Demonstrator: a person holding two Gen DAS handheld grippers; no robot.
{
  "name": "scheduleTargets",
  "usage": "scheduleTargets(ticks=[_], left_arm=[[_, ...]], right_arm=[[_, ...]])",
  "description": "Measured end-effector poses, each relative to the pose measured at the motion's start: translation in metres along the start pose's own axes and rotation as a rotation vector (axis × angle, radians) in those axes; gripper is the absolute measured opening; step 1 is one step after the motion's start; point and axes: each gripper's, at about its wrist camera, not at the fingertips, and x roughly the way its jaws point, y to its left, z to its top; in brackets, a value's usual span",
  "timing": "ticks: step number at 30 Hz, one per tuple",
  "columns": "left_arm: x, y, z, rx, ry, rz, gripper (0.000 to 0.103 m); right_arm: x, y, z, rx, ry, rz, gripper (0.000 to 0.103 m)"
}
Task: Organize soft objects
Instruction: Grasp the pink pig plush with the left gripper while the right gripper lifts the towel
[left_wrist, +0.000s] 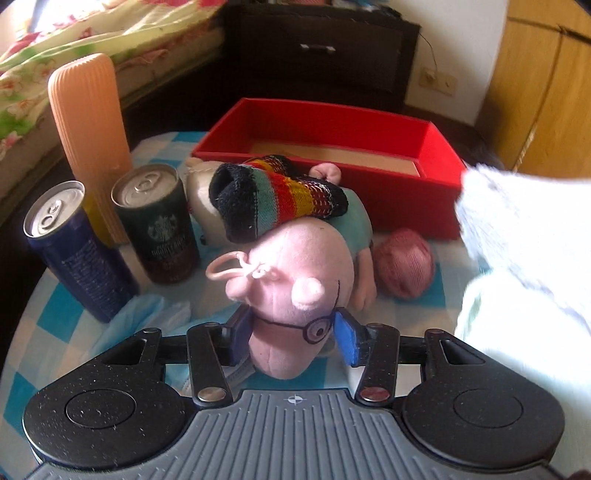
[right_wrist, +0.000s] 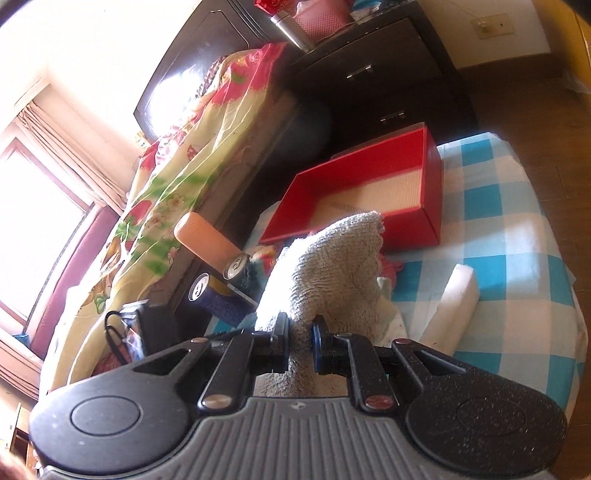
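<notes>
A pink pig plush (left_wrist: 295, 280) with glasses lies on the checked cloth, a striped knit sock (left_wrist: 280, 199) draped over it. My left gripper (left_wrist: 291, 339) has its blue pads either side of the plush's snout, closed against it. A pink yarn ball (left_wrist: 404, 262) lies beside the plush. A red box (left_wrist: 332, 147) stands open behind, also in the right wrist view (right_wrist: 369, 192). My right gripper (right_wrist: 300, 343) is shut on a white fluffy towel (right_wrist: 328, 266) and holds it raised; the towel shows at the right of the left wrist view (left_wrist: 524, 236).
Two drink cans (left_wrist: 155, 221) (left_wrist: 70, 247) and a ribbed peach bottle (left_wrist: 88, 129) stand at the table's left. A white foam block (right_wrist: 454, 306) lies on the cloth at right. A bed (right_wrist: 166, 192) and a dark dresser (right_wrist: 376, 81) stand beyond the table.
</notes>
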Motion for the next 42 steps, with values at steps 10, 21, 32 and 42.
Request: scheduleTargets(ticks=[10, 21, 32, 42], left_arm=[[0.029, -0.005, -0.001, -0.013, -0.022, 0.013, 0.064], [-0.019, 0.021, -0.023, -0.092, 0.067, -0.090, 0.059], [-0.103, 0.038, -0.025, -0.178, -0.040, -0.246, 0.059], [-0.138, 0.042, 0.015, -0.254, -0.181, -0.332, 0.058]], right_arm=[[-0.006, -0.004, 0.004, 0.023, -0.010, 0.017, 0.000], [-0.007, 0.010, 0.003, -0.038, -0.024, -0.014, 0.000], [0.010, 0.024, 0.000, -0.058, -0.002, -0.045, 0.000], [-0.011, 0.041, 0.013, -0.058, -0.100, 0.029, 0.000]])
